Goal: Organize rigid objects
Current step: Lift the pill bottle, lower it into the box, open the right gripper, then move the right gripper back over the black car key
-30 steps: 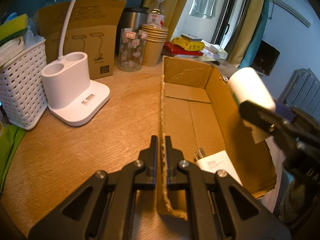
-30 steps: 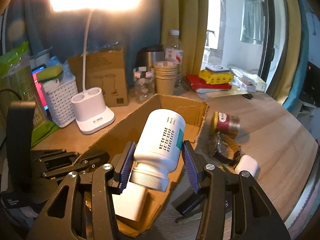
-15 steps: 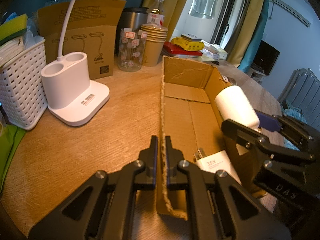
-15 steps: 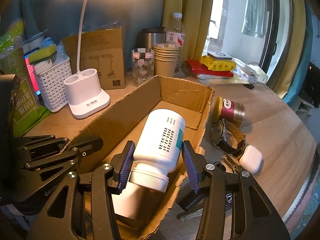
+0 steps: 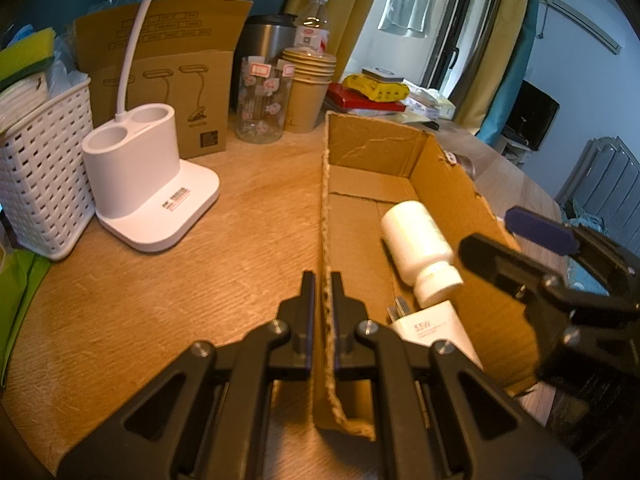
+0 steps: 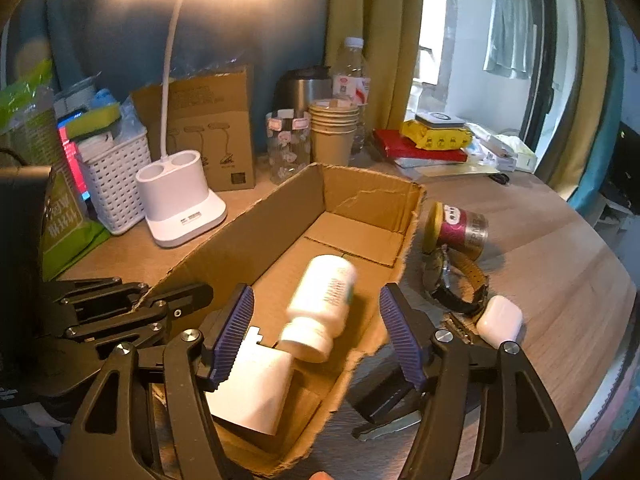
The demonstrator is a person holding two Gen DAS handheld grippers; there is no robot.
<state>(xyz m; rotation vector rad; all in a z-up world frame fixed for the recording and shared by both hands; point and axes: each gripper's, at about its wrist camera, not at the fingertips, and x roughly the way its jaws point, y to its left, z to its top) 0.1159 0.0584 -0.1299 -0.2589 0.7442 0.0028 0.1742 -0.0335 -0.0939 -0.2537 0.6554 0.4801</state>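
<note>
Wooden table (image 5: 168,288), cluttered along its far edge. Left gripper (image 5: 323,304) clamped on cardboard box (image 5: 460,200) wall. Right gripper (image 6: 316,340) just opened wide, white bottle (image 6: 324,300) loose in the box.

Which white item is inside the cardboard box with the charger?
The white pill bottle, lying inside the box; the white earbud case sits outside on the table.

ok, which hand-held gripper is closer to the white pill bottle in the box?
Right. The right hand-held gripper has just opened, and the white pill bottle lies loose between its pads. The left hand-held gripper is shut on the cardboard box wall, beside the bottle.
</note>
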